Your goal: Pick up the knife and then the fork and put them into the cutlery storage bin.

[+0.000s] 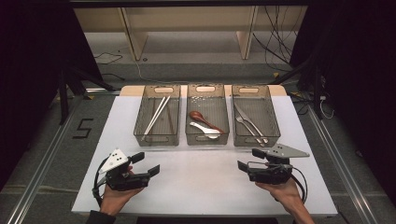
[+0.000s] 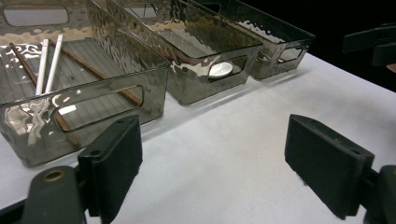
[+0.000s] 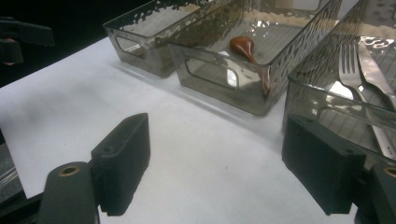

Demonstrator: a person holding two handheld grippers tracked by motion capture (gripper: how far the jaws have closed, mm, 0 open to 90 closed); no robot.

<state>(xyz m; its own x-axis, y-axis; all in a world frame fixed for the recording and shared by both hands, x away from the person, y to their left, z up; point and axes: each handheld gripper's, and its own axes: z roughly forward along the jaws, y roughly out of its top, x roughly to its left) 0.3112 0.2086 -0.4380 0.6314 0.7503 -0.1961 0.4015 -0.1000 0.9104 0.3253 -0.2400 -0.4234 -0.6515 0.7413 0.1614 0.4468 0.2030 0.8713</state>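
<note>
Both hand-held grippers empty, jaws wide apart: left hand-held gripper (image 1: 145, 164) and right hand-held gripper (image 1: 247, 159) low over bare table (image 1: 201, 179), near the front edge. 3 bins ahead: chopsticks (image 1: 156, 116) in left bin (image 1: 156, 138), spoons (image 1: 205, 125) in middle bin (image 1: 207, 139), fork and knife (image 1: 250, 123) in right bin (image 1: 256, 140). Probably sorting cutlery; best to come in over the bin walls, grasp 1 handle across its width. Nothing else in the way.

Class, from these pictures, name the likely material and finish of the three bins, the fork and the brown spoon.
Bins: probably smoky clear plastic, rippled and see-through. Fork: seemingly polished metal, silvery with bright reflections. Brown spoon: glossy reddish-brown, perhaps lacquered wood or plastic; unclear which.
</note>
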